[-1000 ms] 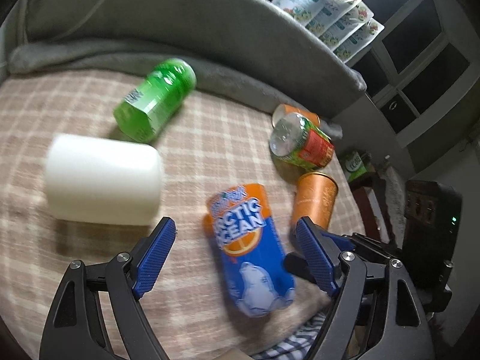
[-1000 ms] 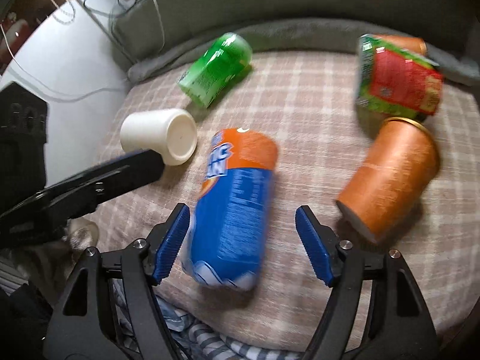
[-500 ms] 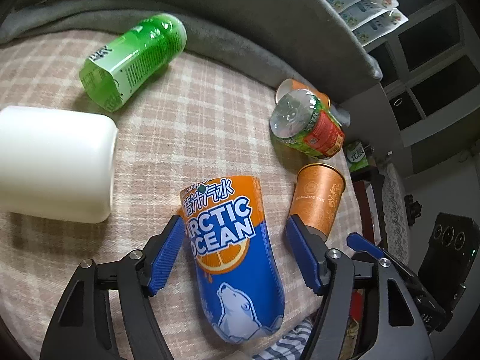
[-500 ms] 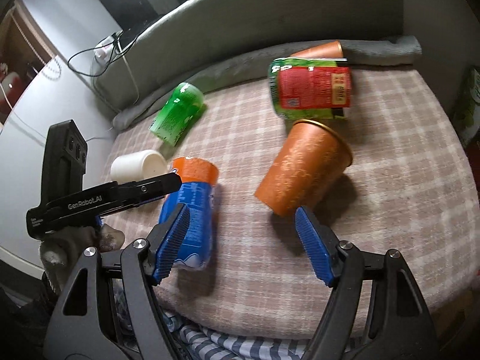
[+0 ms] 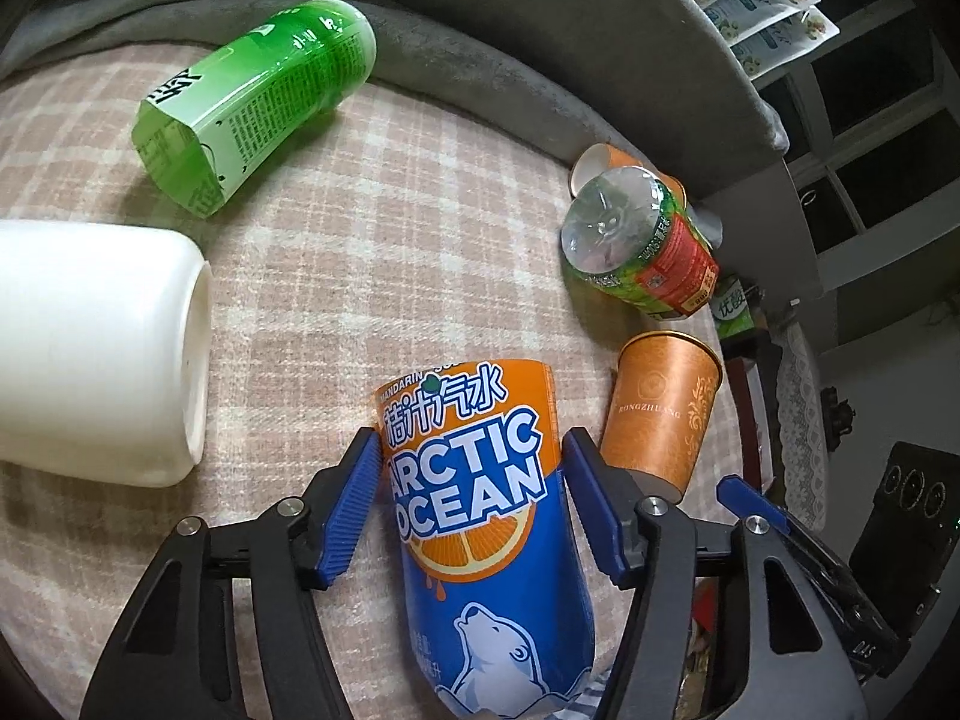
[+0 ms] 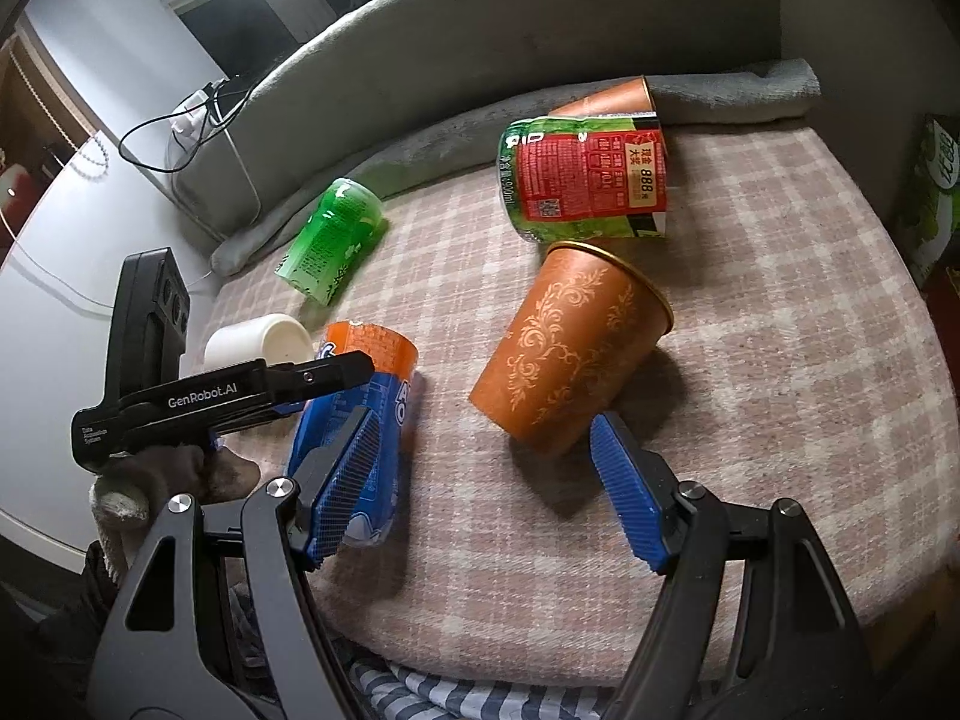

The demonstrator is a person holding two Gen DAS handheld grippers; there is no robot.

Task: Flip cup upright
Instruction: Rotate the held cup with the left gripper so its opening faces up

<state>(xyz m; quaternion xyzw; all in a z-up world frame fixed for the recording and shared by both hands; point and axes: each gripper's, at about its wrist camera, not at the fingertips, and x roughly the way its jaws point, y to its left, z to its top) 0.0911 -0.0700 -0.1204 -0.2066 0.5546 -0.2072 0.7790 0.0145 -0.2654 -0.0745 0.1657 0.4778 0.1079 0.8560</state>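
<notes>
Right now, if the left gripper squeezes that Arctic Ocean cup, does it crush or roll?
The Arctic Ocean cup looks like thin cut plastic, so it may flex. Lying on its side on the plaid blanket, it could roll. Probably light.

L gripper (image 5: 471,504) now straddling blue-orange cup (image 5: 480,516)

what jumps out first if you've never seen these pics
The blue-and-orange Arctic Ocean cut-bottle cup lies on its side between the open fingers of the left tool. To its right, the orange patterned paper cup lies tipped on the plaid cloth, ahead of the open right tool.
</notes>
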